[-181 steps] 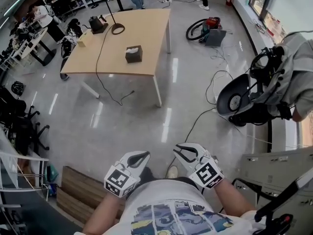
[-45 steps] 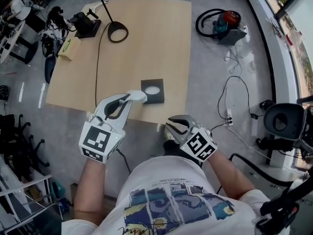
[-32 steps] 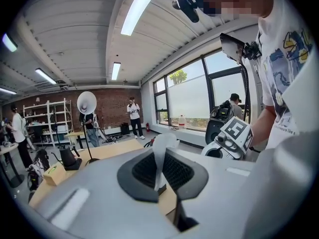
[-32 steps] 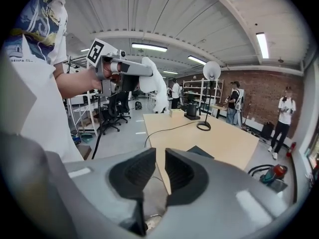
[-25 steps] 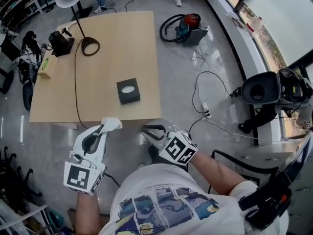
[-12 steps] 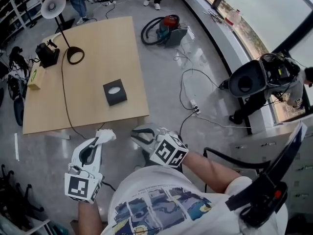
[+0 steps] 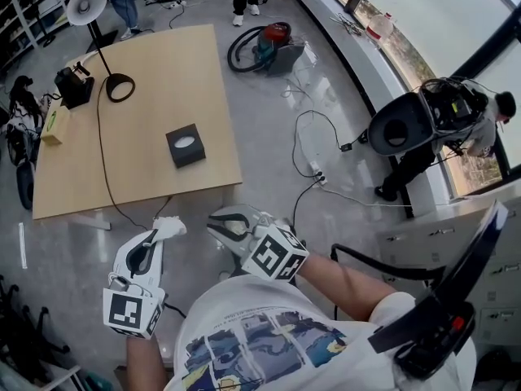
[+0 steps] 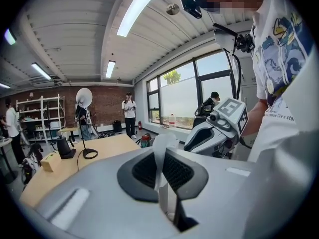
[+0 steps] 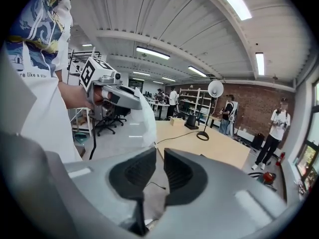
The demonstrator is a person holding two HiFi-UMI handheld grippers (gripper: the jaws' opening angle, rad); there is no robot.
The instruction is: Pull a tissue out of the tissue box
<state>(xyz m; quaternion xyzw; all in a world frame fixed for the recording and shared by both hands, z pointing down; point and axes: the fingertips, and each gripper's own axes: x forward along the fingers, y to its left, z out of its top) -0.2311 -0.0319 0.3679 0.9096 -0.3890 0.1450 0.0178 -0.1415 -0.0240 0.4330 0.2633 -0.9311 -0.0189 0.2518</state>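
The black tissue box (image 7: pixel 186 145) stands on the wooden table (image 7: pixel 138 165), well away from both grippers, with a white tissue showing in its top slot. My left gripper (image 7: pixel 167 231) hangs over the floor in front of the table, shut on a pulled-out white tissue (image 7: pixel 172 226). In the left gripper view that tissue (image 8: pixel 160 151) stands up from between the closed pads. My right gripper (image 7: pixel 212 217) is just to the right of it. Its pads (image 9: pixel 177 168) stand a narrow slit apart with nothing between them. The left gripper (image 9: pixel 110 94) and its tissue (image 9: pixel 143 119) also show in the right gripper view.
A desk lamp (image 7: pixel 120 86) with a trailing cable, a black device (image 7: pixel 72 85) and a small box (image 7: pixel 54 125) sit at the table's far left. A vacuum cleaner (image 7: pixel 269 39) and loose cables (image 7: pixel 317 169) lie on the floor to the right. A person (image 7: pixel 456 120) is by the window.
Both grippers have drawn back from the table over the floor, the left still holding the tissue. The tissue box now lies farther from them.
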